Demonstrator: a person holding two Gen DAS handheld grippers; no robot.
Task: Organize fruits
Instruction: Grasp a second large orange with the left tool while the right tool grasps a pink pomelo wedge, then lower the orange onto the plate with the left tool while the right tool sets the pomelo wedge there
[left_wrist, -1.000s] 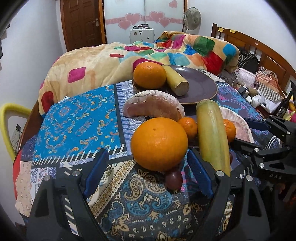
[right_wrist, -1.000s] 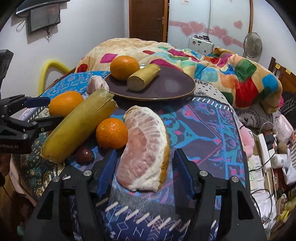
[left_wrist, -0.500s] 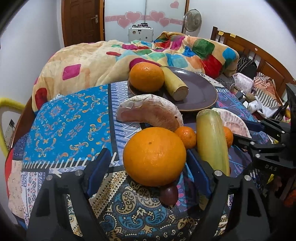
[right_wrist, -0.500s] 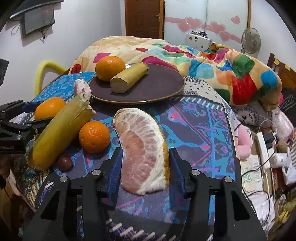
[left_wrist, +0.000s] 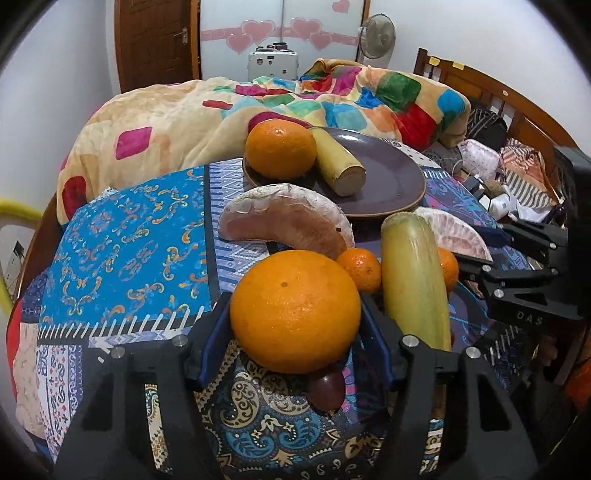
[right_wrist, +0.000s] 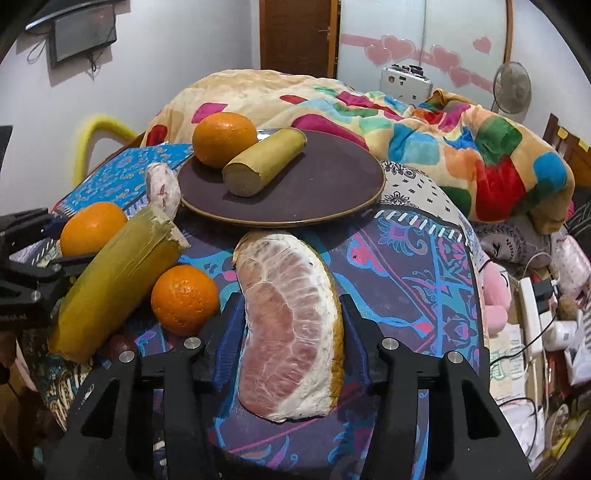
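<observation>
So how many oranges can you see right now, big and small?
4. One big orange sits on the plate beside a cane piece; another big orange is between the left gripper fingers. Two small oranges flank the long cane stalk. More may be hidden.

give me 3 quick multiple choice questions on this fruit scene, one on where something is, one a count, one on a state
1. Where is the short yellow cane piece?
A. on the brown plate
B. on the bed blanket
C. in the right gripper

2. How many oranges sit on the plate?
A. none
B. one
C. three

3. What is the left gripper doing?
A. wide open over bare cloth
B. gripping the plate's rim
C. closed against a large orange

Answers: 1 A, the cane piece lies on the plate beside an orange. 2 B, only that one orange is on it. 3 C, both blue pads press the large orange's sides.
</observation>
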